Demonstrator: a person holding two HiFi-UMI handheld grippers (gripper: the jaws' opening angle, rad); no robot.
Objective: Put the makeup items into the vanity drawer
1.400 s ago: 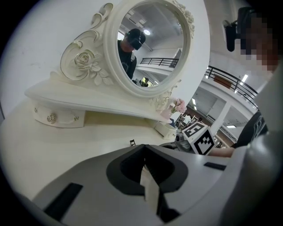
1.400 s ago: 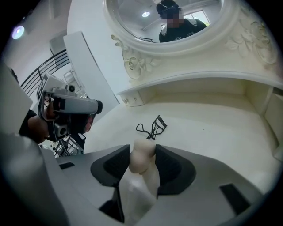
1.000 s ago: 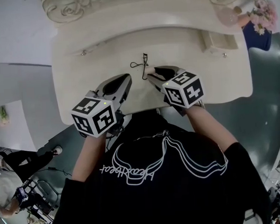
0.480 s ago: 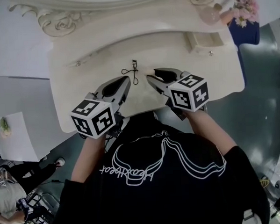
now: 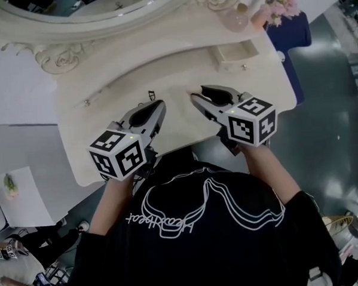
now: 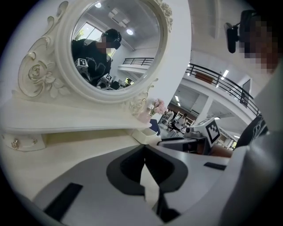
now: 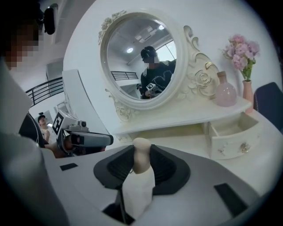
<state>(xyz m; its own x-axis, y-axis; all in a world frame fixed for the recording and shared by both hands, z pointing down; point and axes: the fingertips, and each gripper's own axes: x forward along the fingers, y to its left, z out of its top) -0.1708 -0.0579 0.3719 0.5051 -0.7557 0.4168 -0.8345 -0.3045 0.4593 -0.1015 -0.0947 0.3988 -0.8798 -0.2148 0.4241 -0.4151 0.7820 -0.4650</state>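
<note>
My right gripper (image 5: 194,97) is shut on a beige makeup sponge (image 7: 142,162), whose rounded tip pokes out between the pads above the cream vanity top (image 5: 181,67). The small vanity drawer (image 5: 236,53) stands open at the back right, also shown in the right gripper view (image 7: 232,134), and looks empty. My left gripper (image 5: 159,106) is shut with nothing in it, hovering over the table's front middle. A black eyelash curler (image 5: 151,95) lies on the table just beyond the left gripper's tip, partly hidden by it.
An oval mirror (image 7: 139,59) in an ornate frame rises at the back. A pink vase (image 7: 225,93) and pink flowers (image 7: 241,50) stand on the shelf above the drawer. A knob of a closed left drawer (image 5: 86,103) shows. People stand on the floor at lower left.
Both grippers have shifted right over the table, away from the eyelash curler, which now lies by the left gripper's tip. The right gripper keeps the sponge. The head view has swung.
</note>
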